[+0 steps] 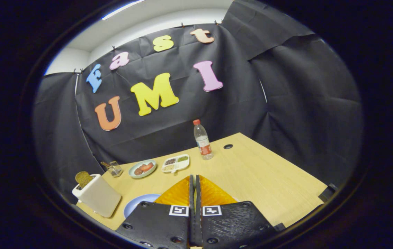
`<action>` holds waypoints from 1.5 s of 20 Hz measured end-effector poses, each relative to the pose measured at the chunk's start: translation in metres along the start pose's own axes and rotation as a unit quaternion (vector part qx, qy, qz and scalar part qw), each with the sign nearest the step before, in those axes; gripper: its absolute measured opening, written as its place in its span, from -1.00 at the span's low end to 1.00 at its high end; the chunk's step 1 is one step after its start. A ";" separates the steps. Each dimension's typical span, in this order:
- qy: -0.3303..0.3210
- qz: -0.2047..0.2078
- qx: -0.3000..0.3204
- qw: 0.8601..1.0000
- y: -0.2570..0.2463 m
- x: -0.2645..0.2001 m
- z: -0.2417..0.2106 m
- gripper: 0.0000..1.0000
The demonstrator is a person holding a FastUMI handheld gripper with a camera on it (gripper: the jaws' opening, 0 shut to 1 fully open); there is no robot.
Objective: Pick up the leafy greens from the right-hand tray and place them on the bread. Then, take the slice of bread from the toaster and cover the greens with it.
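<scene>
My gripper [195, 177] hangs above the wooden table [265, 176] with its two fingers pressed together; nothing shows between them. Left of the fingers, partly hidden behind them, lies a blue plate [140, 204]; what is on it is hidden. A white toaster [96, 196] stands further left near the table's edge, with a brown slice of bread [83, 178] sticking up out of its slot. Beyond the fingers sits a white divided tray [175, 163] whose far compartment holds something green [182, 158].
A green plate [142, 169] with red food lies left of the divided tray. A small glass holder [114, 168] stands behind the toaster. A water bottle [203, 140] with a red cap stands right of the tray, near a cable hole [228, 146]. Black cloth walls surround the table.
</scene>
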State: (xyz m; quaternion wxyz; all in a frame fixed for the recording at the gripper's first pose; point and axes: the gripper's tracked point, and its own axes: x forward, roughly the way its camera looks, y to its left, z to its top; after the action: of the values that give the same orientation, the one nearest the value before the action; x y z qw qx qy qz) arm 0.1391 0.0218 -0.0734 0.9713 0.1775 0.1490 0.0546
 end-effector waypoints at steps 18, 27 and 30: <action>0.031 0.114 0.014 0.993 0.225 0.031 -0.093 -1.00; 0.058 0.067 0.070 0.994 0.182 0.064 -0.130 -1.00; 0.056 0.045 0.069 0.995 0.157 0.068 -0.133 -1.00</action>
State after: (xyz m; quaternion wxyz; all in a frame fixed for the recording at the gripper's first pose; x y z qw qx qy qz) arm 0.1545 0.2225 -0.1533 0.9435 0.2469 0.1985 0.0973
